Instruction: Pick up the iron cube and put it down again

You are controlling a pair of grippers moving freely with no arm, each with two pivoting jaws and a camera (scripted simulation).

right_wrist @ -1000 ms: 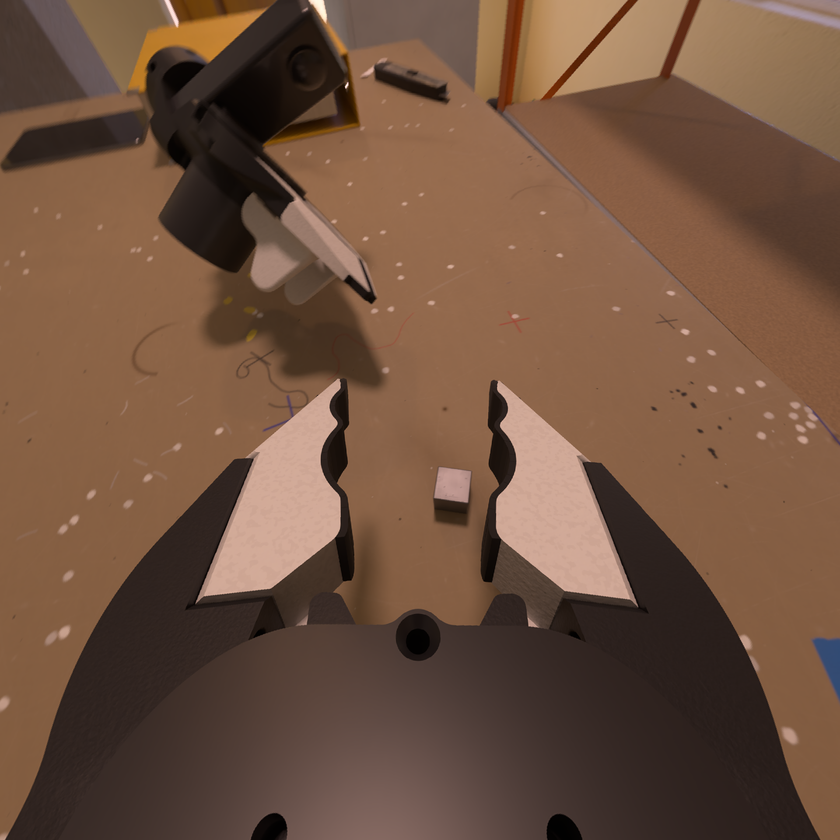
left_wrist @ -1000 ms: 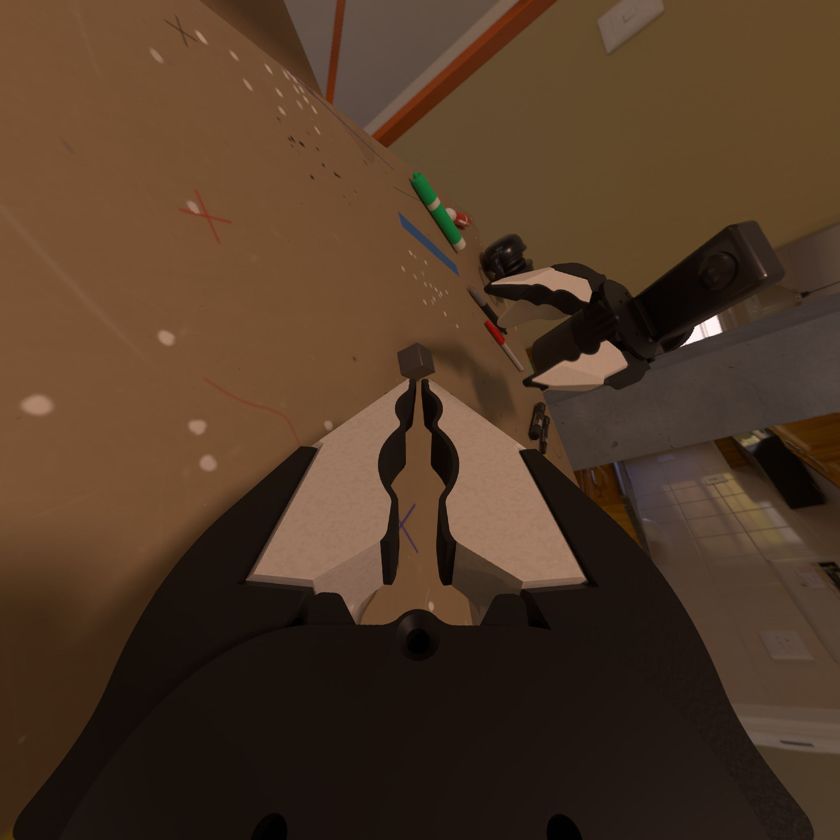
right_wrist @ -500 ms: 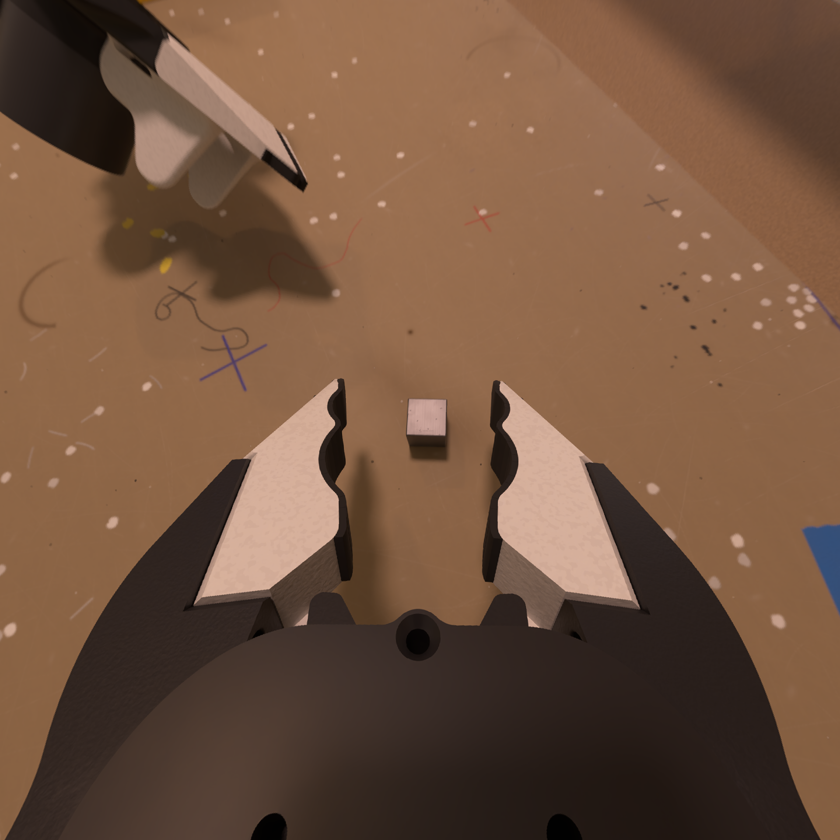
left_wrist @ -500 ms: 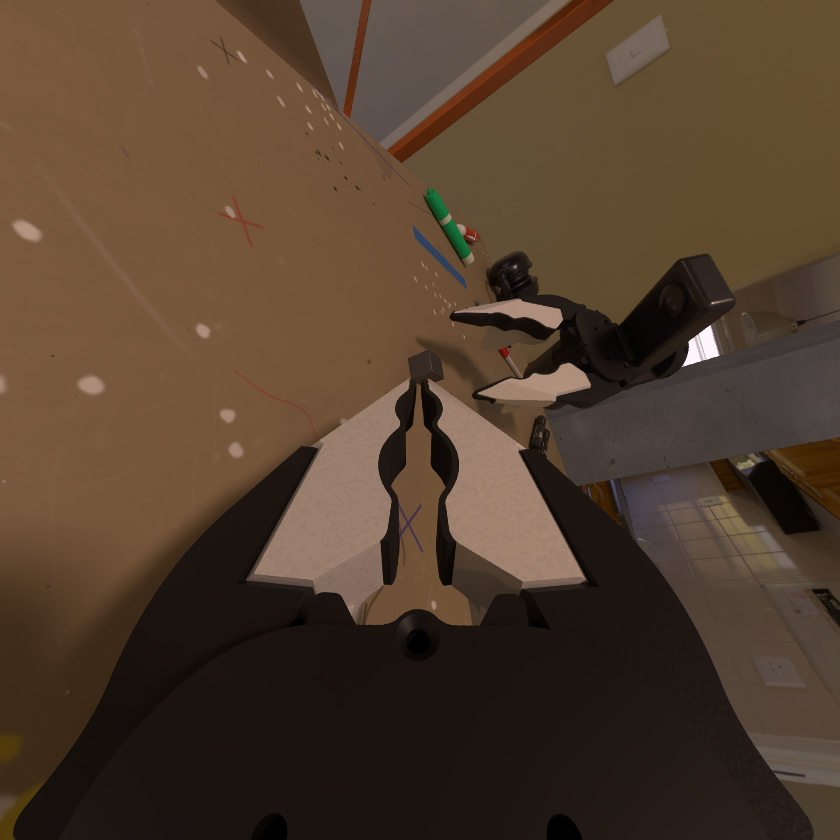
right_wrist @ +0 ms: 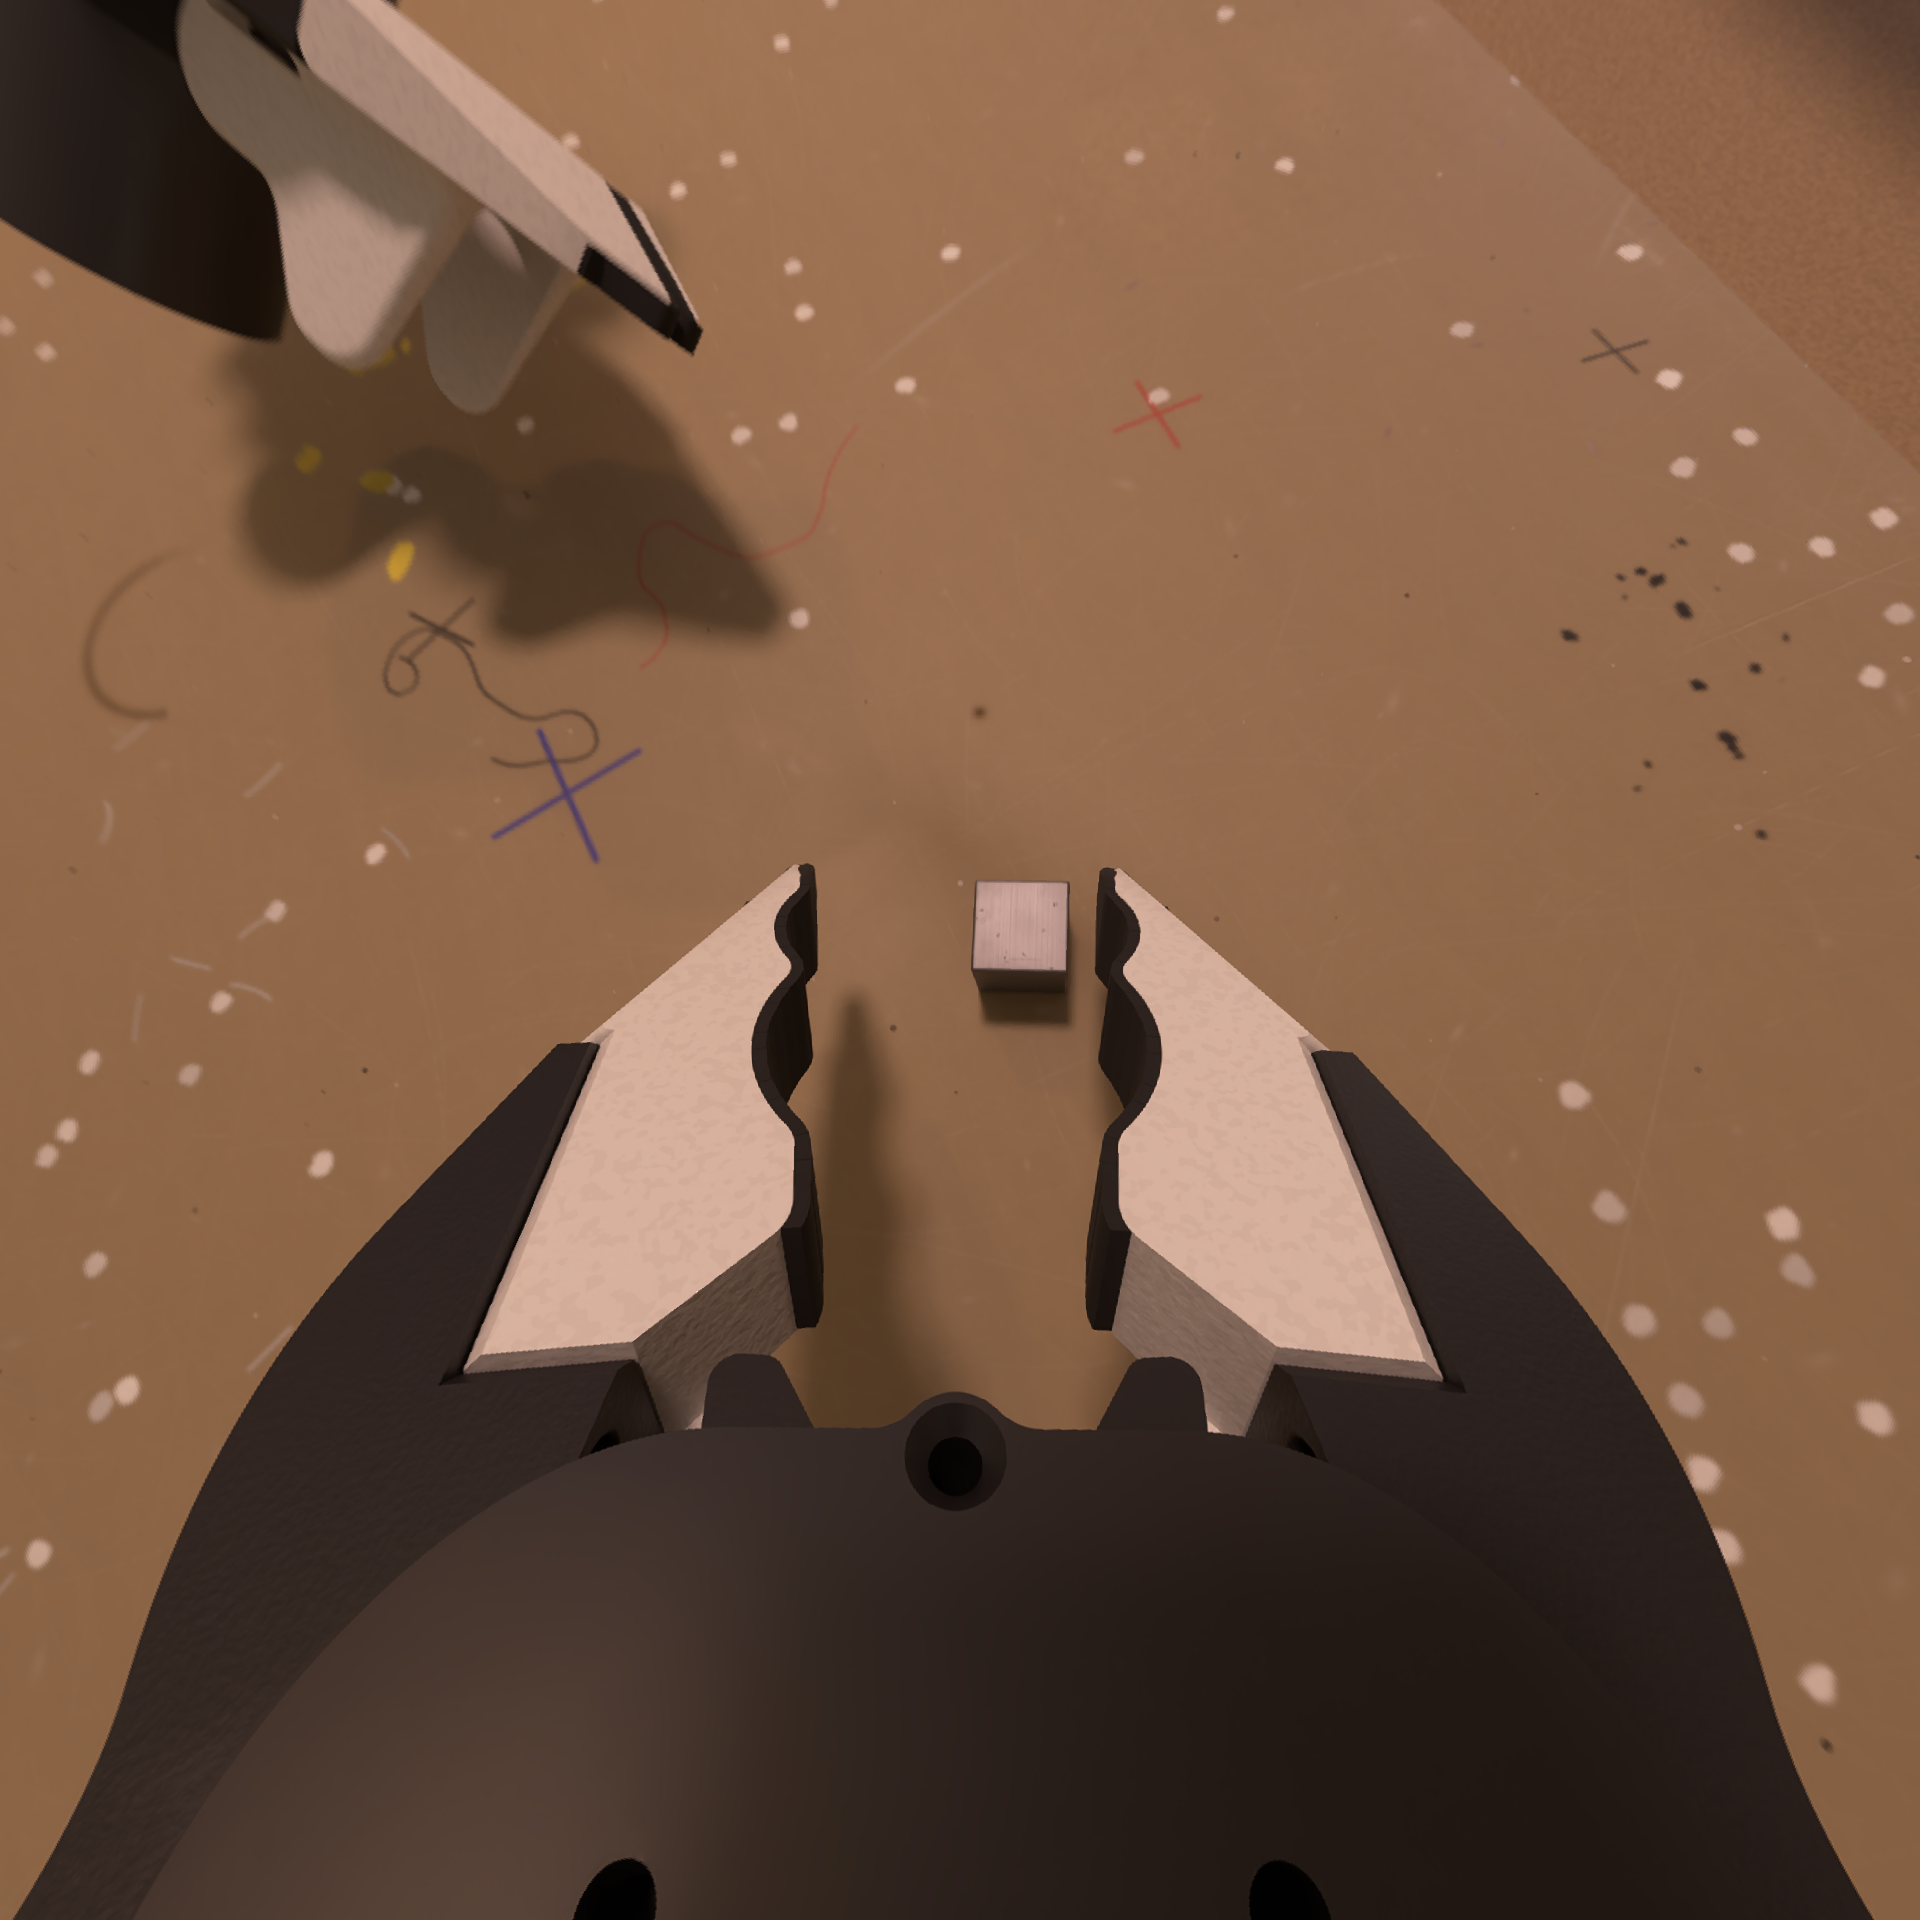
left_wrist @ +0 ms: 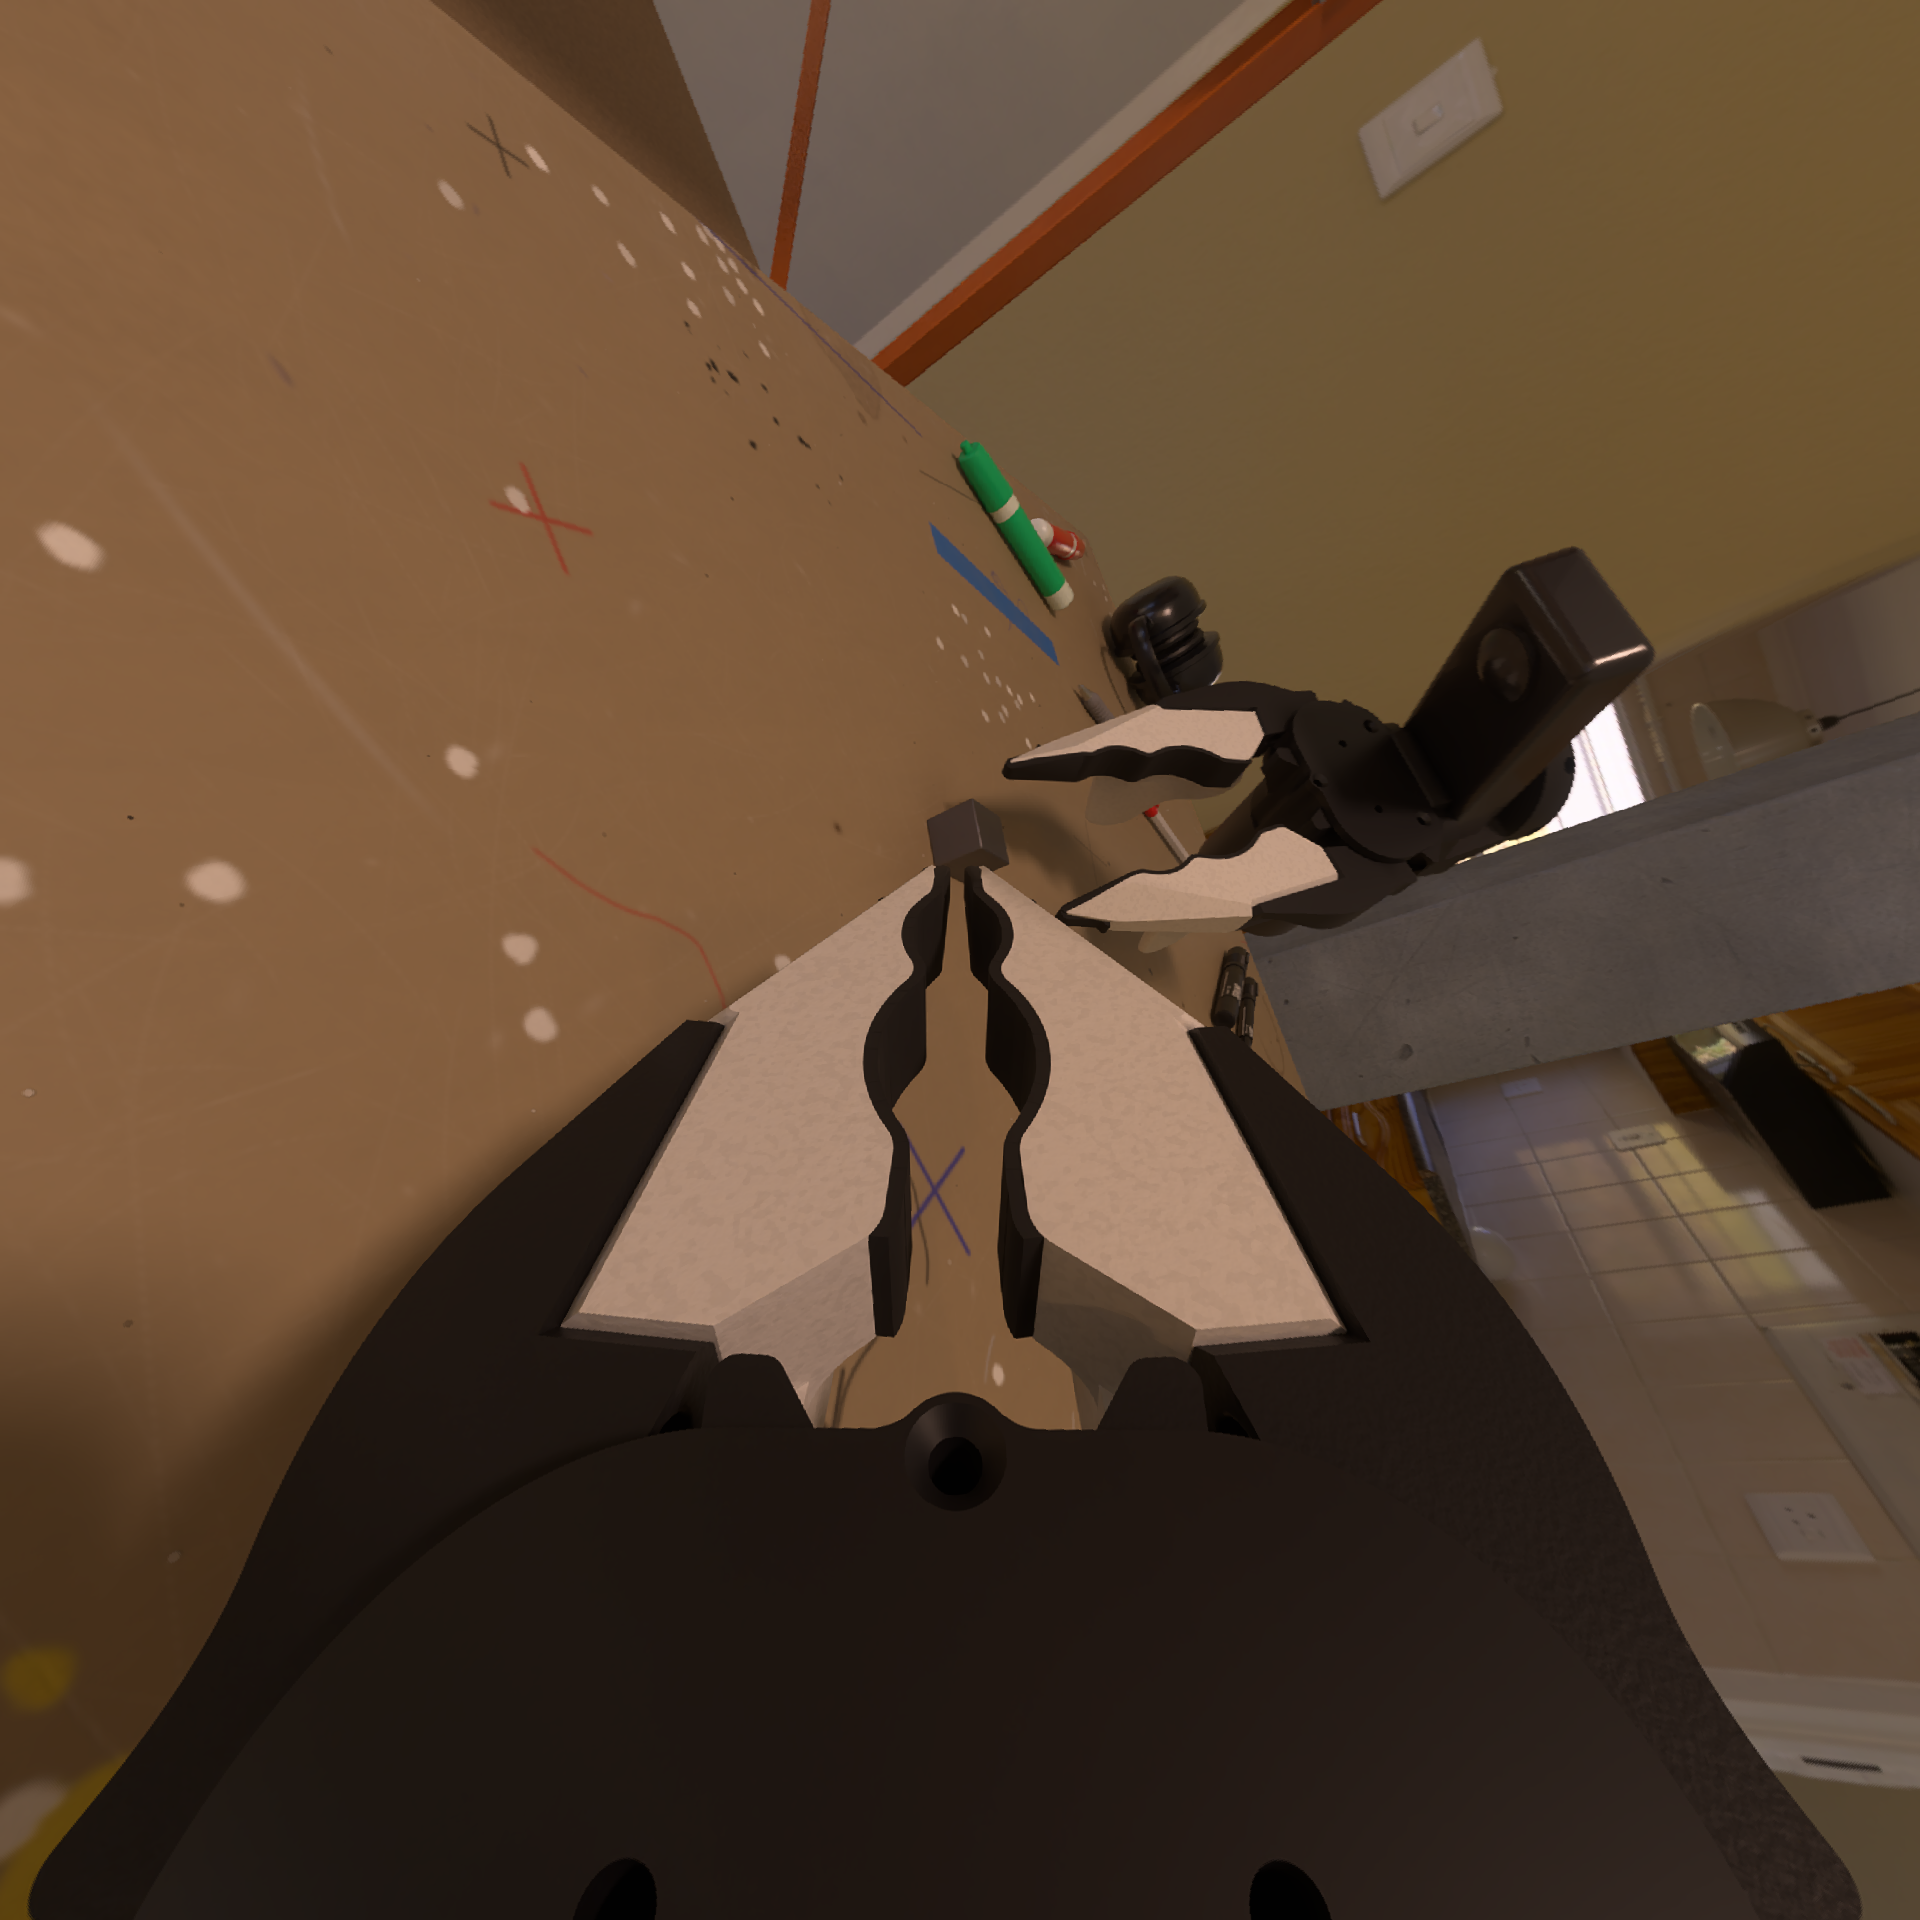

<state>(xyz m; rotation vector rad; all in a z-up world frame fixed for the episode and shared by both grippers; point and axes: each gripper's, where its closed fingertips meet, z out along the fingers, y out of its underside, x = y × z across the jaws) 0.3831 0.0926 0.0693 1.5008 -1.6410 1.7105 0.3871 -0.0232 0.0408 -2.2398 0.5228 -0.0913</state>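
Note:
The iron cube (right_wrist: 1020, 932) is a small grey metal block standing on the brown table (right_wrist: 1299, 675). My right gripper (right_wrist: 956, 878) is open, with the cube between its fingertips, closer to the right finger and apart from both. In the left wrist view the cube (left_wrist: 966, 834) sits just beyond my left gripper (left_wrist: 956, 876), which is shut and empty above the table. The right gripper (left_wrist: 1049, 842) shows there too, open, just right of the cube. The left gripper's fingers (right_wrist: 499, 187) show at the right wrist view's top left.
A green marker (left_wrist: 1013, 525), a blue strip (left_wrist: 992, 594), a black round object (left_wrist: 1164, 634) and a red-tipped pen (left_wrist: 1164, 828) lie near the table's far edge. A grey counter (left_wrist: 1621, 925) stands beyond it. Paint specks and drawn crosses (right_wrist: 566, 795) mark the table.
My right gripper has moved forward and down over the cube, so the cube now sits between its fingertips. The left gripper has stayed shut and nearly still.

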